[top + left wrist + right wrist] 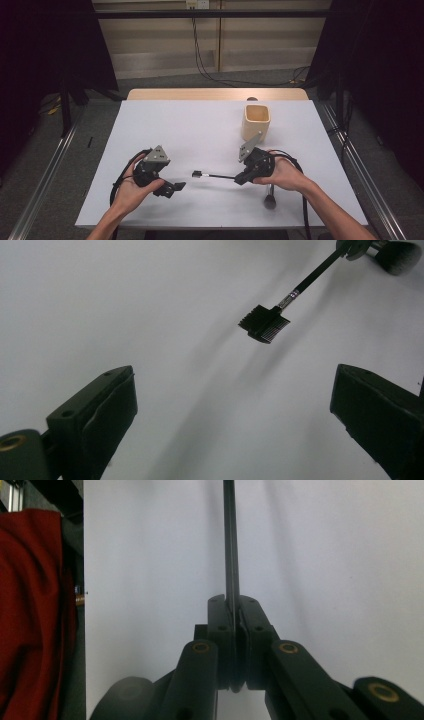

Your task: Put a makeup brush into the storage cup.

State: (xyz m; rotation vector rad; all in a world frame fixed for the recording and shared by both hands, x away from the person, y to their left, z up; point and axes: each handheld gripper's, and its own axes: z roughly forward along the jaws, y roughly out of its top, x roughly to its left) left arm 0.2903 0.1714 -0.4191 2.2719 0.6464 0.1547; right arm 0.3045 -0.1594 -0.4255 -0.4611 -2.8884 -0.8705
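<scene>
White covers the bench (200, 125), and on it the right hand-held gripper (241, 178) has its jaws pressed together on the thin black handle of a brow comb (212, 175). In the right gripper view the handle (230, 540) runs straight up from between the closed pads. In the high view the comb sticks out level toward the left gripper, its small toothed head (197, 174) just above the sheet near the middle of the front half of the bench. The left gripper view shows that head (264, 323) with its fine teeth and bristles, a short metal ferrule behind it, and a soft shadow under it on the white surface.

The left hand-held gripper (175, 188) stands wide open with nothing between its two jaws. It lies near the front left of the bench, pointing toward the comb head and apart from it. The left hand (131, 190) cups its body from below, and the right hand (285, 174) wraps the other gripper from the right.

A tan square cup (256, 121) stands upright behind the right gripper, toward the back right. A makeup brush (270, 197) with a dark bushy head lies at the front right, just under the right hand; its head (397, 254) shows at the top corner of the left gripper view. Red cloth (35, 615) hangs beyond the bench edge in the right gripper view.
</scene>
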